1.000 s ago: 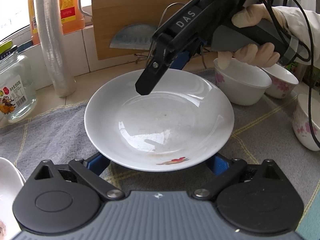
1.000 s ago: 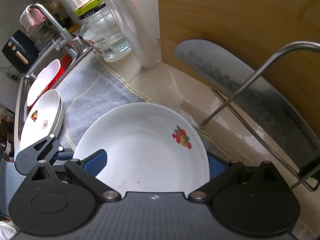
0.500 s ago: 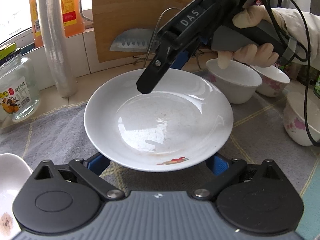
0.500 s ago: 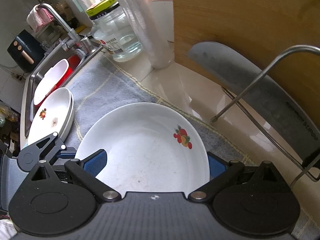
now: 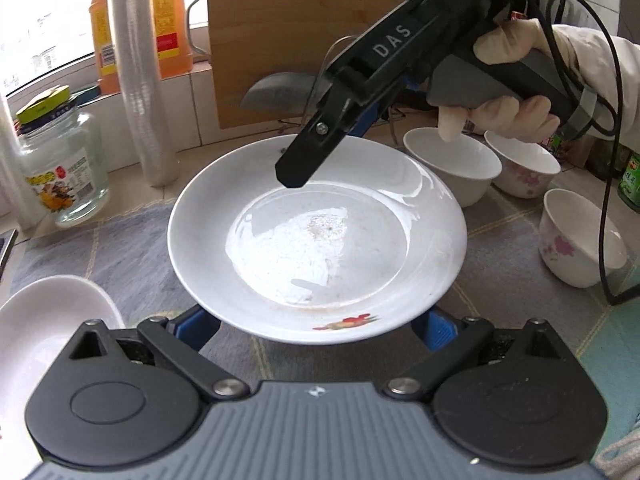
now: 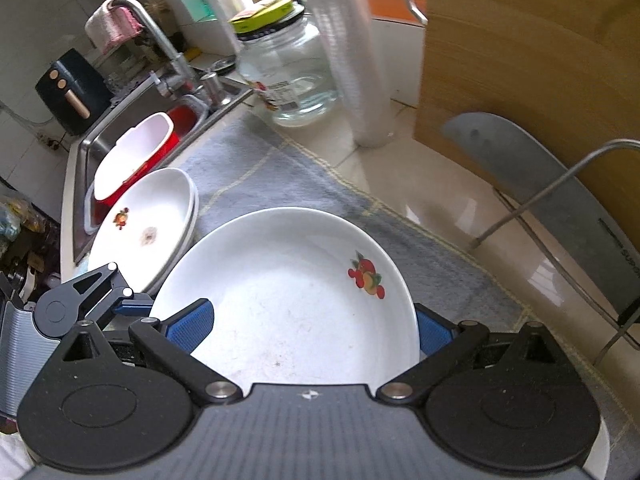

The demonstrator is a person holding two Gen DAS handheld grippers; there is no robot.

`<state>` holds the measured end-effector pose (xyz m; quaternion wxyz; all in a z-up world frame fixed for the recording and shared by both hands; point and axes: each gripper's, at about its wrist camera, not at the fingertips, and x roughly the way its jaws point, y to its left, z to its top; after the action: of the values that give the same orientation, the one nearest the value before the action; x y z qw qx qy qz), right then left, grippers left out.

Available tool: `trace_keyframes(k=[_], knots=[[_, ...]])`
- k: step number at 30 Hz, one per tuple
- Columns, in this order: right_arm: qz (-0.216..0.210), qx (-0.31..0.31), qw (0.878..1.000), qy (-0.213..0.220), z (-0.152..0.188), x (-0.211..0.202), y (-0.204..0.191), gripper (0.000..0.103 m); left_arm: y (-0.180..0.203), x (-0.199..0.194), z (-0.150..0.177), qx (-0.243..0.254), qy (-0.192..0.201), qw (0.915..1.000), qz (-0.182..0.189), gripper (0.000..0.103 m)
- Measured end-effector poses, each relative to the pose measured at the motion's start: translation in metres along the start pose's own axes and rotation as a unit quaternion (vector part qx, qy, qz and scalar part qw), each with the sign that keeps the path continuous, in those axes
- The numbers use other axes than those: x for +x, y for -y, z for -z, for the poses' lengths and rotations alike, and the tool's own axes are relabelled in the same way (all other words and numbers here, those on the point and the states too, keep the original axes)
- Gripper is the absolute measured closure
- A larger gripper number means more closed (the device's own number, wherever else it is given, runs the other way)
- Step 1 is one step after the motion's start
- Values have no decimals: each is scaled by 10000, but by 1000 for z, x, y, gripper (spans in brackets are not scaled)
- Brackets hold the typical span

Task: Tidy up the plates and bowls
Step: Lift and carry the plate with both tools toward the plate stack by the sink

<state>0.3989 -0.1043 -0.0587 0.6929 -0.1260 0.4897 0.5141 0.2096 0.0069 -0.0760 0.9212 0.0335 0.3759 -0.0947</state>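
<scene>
The white plate with a small fruit motif on its rim sits between the two grippers, above the grey cloth on the counter. The left gripper has its jaws spread wide, one blue pad at each side of the plate's near edge; the rim covers the pad tips, so whether they press on it or only cradle it cannot be told. The right gripper meets the opposite edge the same way, its pads partly hidden by the plate's rim, and its grip is just as hard to judge.

Only the left wrist view shows the gloved hand around the right gripper's handle, a black finger hanging over the far rim, and three flowered bowls on the cloth to the right. Only the right wrist view shows the stacked plates beside the sink, a faucet and a red-and-white tub. Both views catch the glass jar, the wooden cutting board and a cleaver leaning on it, cut off at the right edge
</scene>
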Motion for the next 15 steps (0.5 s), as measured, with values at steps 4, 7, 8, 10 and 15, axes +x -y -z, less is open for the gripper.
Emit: trace_keyframes(k=[4,7,8,10,15], knots=[[-45,-111,9999,1,2,-3,-16,0,-2,-14,7,-54,6,10000,-21,3],[-95,-165,9998,-24,3,-3,-28,0,-3,-23,13,-47,-19,10000,-56,3],[-105,-181,9998,-34,3,-3,-31,0,-4,-27,15,-48,-24,10000,-68,3],[-113,-219,9997,-54,3,-1,-40,0,-6,-37,19,-63,-23,9999,-86,3],[-179,-305,9994,-57,0,3,-62,0,-12,-54,30,-95,-45,9998,-179,3]])
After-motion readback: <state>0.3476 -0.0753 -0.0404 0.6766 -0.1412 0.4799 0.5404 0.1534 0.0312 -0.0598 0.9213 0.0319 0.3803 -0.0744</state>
